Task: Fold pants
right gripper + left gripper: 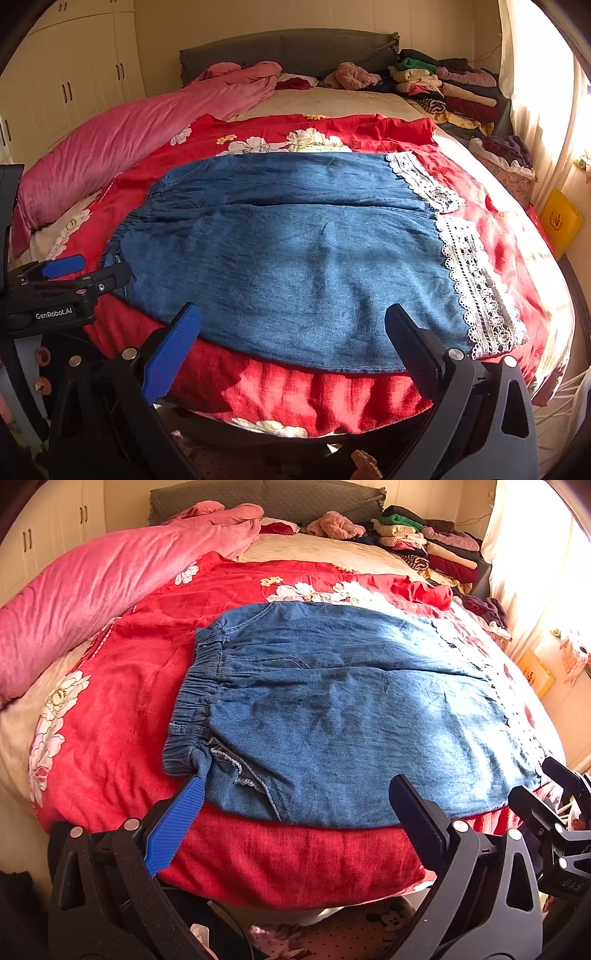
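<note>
Blue denim pants (pixel 332 709) (pixel 295 251) lie flat on a red floral bedspread (pixel 122 709) (pixel 295 391). The elastic waistband (pixel 192 701) is at the left. Both legs run side by side to the right and end in white lace hems (pixel 476 284). My left gripper (pixel 298 781) (pixel 107 266) is open at the near waist corner, and its blue fingertip (pixel 195 786) touches the waistband's corner. My right gripper (pixel 292 308) (pixel 541 779) is open over the near leg's edge, left of the lace, with nothing held between its fingers.
A pink duvet (pixel 92 590) (pixel 122 136) is bunched along the left of the bed. Folded clothes (pixel 432 542) (pixel 443 85) are stacked at the back right, near the grey headboard (pixel 288 48). A clothes basket (pixel 509 166) and a yellow bag (pixel 559 221) sit by the curtain.
</note>
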The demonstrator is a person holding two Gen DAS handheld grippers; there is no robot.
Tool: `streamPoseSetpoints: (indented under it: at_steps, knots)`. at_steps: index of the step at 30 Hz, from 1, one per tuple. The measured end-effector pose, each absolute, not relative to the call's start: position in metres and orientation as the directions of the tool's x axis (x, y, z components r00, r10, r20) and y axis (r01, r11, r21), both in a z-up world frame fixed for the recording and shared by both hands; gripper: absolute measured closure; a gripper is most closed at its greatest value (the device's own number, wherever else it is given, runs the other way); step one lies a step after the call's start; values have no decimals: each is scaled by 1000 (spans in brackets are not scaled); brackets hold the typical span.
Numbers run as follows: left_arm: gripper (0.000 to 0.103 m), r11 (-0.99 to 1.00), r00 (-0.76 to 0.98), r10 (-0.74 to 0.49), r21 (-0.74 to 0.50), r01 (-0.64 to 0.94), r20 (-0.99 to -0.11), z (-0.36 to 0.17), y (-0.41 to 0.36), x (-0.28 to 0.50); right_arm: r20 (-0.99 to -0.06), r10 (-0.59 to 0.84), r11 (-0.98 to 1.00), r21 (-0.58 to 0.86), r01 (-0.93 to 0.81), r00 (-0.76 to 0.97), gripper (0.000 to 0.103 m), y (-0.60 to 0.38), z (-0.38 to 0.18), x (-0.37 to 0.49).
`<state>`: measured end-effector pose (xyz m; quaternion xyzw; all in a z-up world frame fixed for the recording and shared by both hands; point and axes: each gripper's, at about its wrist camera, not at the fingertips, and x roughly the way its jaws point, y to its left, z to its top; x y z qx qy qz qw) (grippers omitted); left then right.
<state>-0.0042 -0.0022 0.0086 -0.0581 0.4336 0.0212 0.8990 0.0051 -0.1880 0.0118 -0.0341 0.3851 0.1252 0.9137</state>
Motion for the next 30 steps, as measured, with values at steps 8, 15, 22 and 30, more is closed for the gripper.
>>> streamPoseSetpoints:
  at_steps: [8, 15, 22, 30]
  knots:
    - [9, 992, 623, -2, -82, -100, -783, 7, 10, 5, -713, 185, 969, 16, -248, 676, 4, -186, 13, 15]
    - [9, 990, 616, 24, -68, -125, -787, 3, 27, 28, -726, 197, 964, 19, -266, 659, 4, -175, 16, 46]
    - [9, 985, 602, 38, -72, -157, -798, -1, 51, 57, -726, 204, 957, 9, -288, 657, 4, -160, 22, 85]
    - [9, 974, 576, 40, -97, -204, -816, -3, 87, 97, -741, 228, 943, 6, -334, 632, 4, -139, 24, 147]
